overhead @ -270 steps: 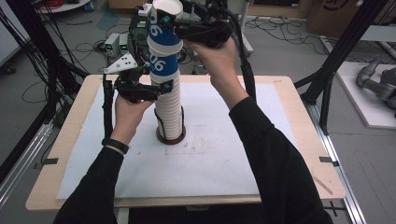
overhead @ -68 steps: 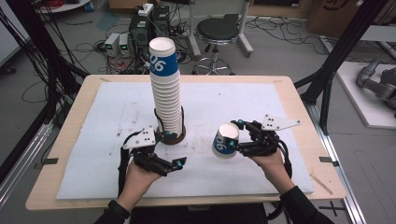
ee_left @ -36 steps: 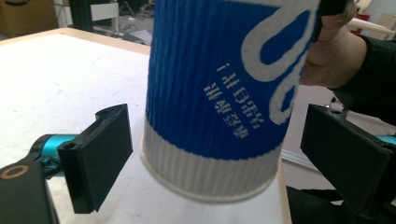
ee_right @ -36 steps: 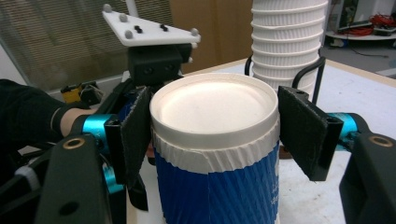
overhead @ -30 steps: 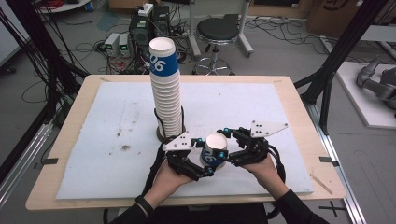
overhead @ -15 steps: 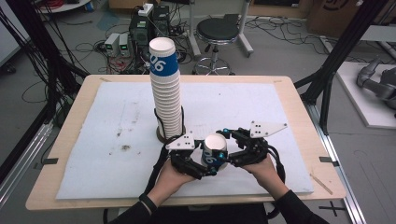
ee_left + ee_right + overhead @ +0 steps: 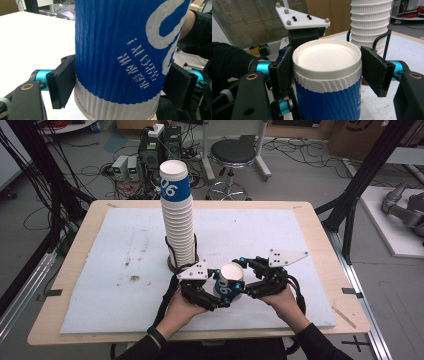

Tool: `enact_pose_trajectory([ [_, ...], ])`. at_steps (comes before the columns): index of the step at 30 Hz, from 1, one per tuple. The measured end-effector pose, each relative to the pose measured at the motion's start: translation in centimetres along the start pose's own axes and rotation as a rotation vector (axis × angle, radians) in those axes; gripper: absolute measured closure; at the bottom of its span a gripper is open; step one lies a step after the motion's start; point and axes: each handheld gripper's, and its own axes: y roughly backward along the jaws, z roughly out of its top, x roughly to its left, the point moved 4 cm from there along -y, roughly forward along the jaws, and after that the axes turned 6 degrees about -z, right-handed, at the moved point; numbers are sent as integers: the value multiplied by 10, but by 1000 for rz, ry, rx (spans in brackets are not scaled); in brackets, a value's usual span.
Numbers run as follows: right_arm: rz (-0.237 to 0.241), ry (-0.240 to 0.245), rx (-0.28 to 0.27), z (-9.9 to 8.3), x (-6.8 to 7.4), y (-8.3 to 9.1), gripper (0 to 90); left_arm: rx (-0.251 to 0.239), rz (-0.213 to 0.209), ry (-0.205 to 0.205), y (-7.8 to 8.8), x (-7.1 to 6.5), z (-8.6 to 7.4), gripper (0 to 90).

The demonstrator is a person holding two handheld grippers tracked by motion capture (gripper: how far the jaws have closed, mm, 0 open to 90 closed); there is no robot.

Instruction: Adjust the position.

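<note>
A blue paper cup (image 7: 231, 282) with white print is held bottom-up just above the white mat, front centre. My right gripper (image 7: 245, 279) is shut on it from the right. In the right gripper view its pads (image 7: 284, 72) clamp the white band under the cup's base (image 7: 325, 56). My left gripper (image 7: 220, 291) comes in from the left. Its jaws have just been closing with the cup between them, and in the left gripper view both pads (image 7: 62, 82) press the cup's wall (image 7: 120, 50) near the rim. A tall stack of cups (image 7: 177, 215) stands behind.
The stack sits in a black wire holder (image 7: 172, 262) at mid-table on the white mat (image 7: 280, 235). The wooden table's front edge (image 7: 100, 337) lies close under both hands. A stool and cables stand on the floor beyond the table.
The left gripper's jaws, wide apart beside the cup a second ago, have closed onto it. Both hands have stayed in place and the right grip is unchanged.
</note>
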Motion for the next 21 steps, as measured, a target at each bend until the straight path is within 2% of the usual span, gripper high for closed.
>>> enact_pose_trajectory([
  [6,-10,9,4,2,0,2,272,16,1,-7,3,0,2,204],
  [9,-3,-5,15,5,-2,6,220,31,0,-18,6,0,5,226],
  [13,1,-8,14,8,-5,12,213,41,6,-25,10,0,9,225],
  [18,19,-2,29,15,-6,19,212,101,18,-37,14,0,13,225],
  [21,22,3,41,17,-7,22,212,157,30,-53,15,0,15,225],
])
